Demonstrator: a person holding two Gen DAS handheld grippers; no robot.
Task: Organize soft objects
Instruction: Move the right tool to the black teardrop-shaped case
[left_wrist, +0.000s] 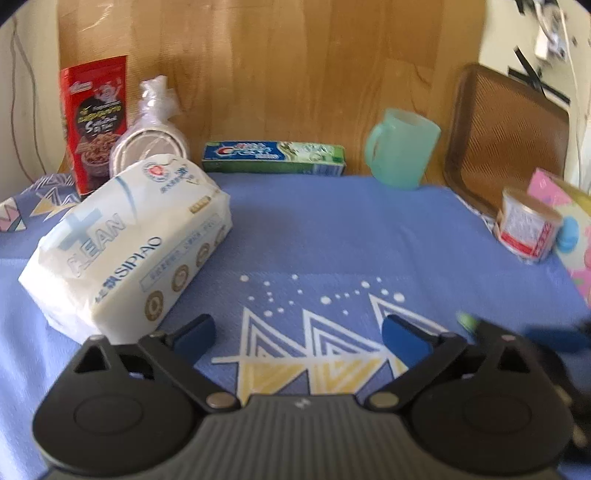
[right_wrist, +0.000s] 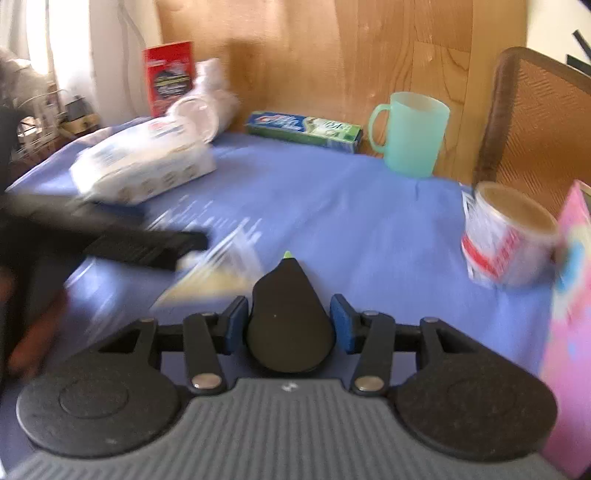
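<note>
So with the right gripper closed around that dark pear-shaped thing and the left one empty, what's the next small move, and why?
Probably carry the dark pear-shaped object toward the bare blue cloth near the white tissue pack and set it down. The right gripper has it between its pads. The left gripper stands wide open over the cloth with nothing between its fingers.

Home: toothpaste box (left_wrist: 273, 157), mug (left_wrist: 402, 149), tissue pack (left_wrist: 125, 243).
</note>
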